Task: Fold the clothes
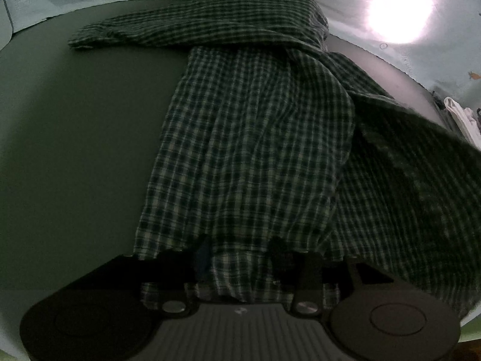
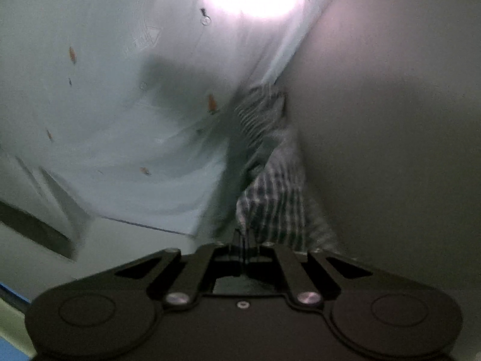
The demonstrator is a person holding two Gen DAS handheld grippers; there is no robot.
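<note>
A green and white checked shirt (image 1: 249, 138) lies on the dark table (image 1: 75, 150), its body running toward me and one sleeve stretched across the far side. My left gripper (image 1: 240, 255) is open, its fingers (image 1: 201, 255) spread over the shirt's near hem, with cloth lying between them. My right gripper (image 2: 243, 249) is shut on an edge of the checked shirt (image 2: 270, 198), which hangs blurred from its tips beside the table (image 2: 390, 150). The shirt's right part in the left wrist view is lifted and blurred.
Pale sheeting (image 1: 390, 6) with a bright glare lies beyond the table's far edge; it also fills the left of the right wrist view (image 2: 105, 90). White cloth (image 1: 463, 120) lies at the far right.
</note>
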